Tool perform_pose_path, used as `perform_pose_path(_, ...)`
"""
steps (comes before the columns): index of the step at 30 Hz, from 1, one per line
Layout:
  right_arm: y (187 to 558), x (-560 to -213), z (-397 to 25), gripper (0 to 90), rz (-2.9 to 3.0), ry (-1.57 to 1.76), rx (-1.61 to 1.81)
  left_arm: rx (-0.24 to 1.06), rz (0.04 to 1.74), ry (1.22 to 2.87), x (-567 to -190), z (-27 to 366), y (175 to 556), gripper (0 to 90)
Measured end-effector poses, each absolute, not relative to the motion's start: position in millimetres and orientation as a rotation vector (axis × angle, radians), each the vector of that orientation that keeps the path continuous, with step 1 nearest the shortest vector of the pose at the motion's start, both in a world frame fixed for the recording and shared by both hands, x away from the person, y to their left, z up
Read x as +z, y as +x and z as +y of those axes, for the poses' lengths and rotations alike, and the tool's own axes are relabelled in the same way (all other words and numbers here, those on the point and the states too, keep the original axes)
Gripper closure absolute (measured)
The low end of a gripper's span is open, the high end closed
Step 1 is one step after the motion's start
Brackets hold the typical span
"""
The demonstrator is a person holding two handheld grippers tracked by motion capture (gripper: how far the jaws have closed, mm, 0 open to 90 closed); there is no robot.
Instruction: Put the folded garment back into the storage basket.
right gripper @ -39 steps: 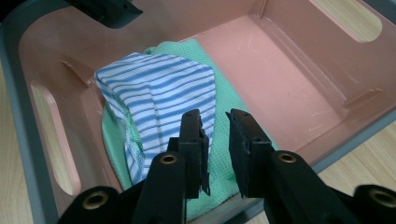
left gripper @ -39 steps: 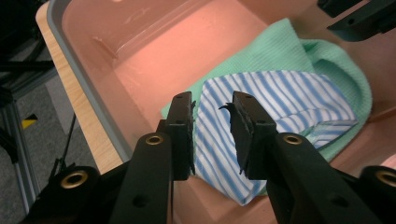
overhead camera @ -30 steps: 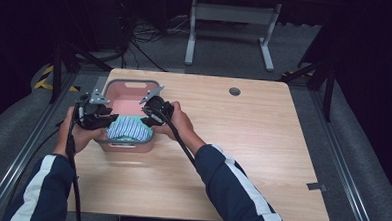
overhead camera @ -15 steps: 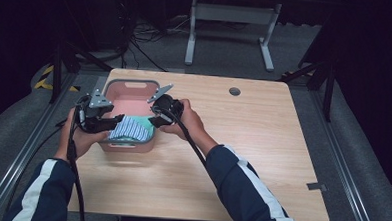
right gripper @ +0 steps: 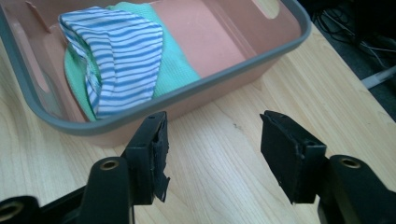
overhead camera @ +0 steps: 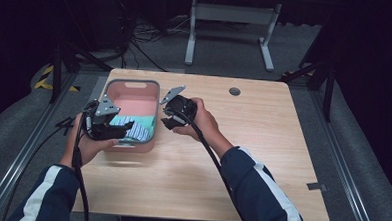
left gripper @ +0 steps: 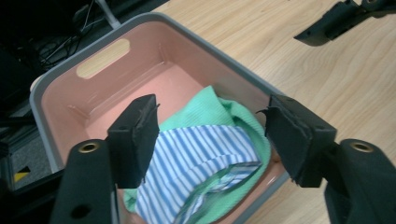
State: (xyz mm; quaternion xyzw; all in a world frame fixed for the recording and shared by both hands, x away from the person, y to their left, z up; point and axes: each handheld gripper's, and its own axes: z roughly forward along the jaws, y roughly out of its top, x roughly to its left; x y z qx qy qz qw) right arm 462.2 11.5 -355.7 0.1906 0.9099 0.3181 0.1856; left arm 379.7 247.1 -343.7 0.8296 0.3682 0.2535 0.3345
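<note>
A: Where's the cloth? Both grippers look empty

B: Yes; the left gripper (left gripper: 210, 135) hangs over the pink bin (overhead camera: 116, 88) with jaws wide, and the right gripper (right gripper: 212, 154) is wide too, over bare table (overhead camera: 262, 143) just beside the bin; the striped cloth (left gripper: 196, 163) lies on the green cloth (right gripper: 173, 60) at the bin's near end

A: So the placing looks done?

B: I'd judge so; next, either clear away or reach in to regrasp

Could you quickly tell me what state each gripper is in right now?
Left gripper: open, empty, above the clothes in the bin.
Right gripper: open, empty, over the table.
</note>
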Motion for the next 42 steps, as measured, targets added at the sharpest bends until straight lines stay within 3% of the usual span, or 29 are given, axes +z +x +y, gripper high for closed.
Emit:
perform_pose_path(15, 447, -355, -28, 32.3, 2.506, 0.553, 0.856, 0.672, 0.897, 2.184, -349, 219, 363, 19.5)
perform_pose_path(35, 427, -365, -76, 30.1, 2.496, 0.554, 0.781, 0.65, 0.771, 2.235, -369, 194, 341, 19.0)
perform_pose_path(42, 417, -371, -94, 30.0, 2.494, 0.569, 0.758, 0.646, 0.724, 2.249, -375, 181, 335, 22.8)
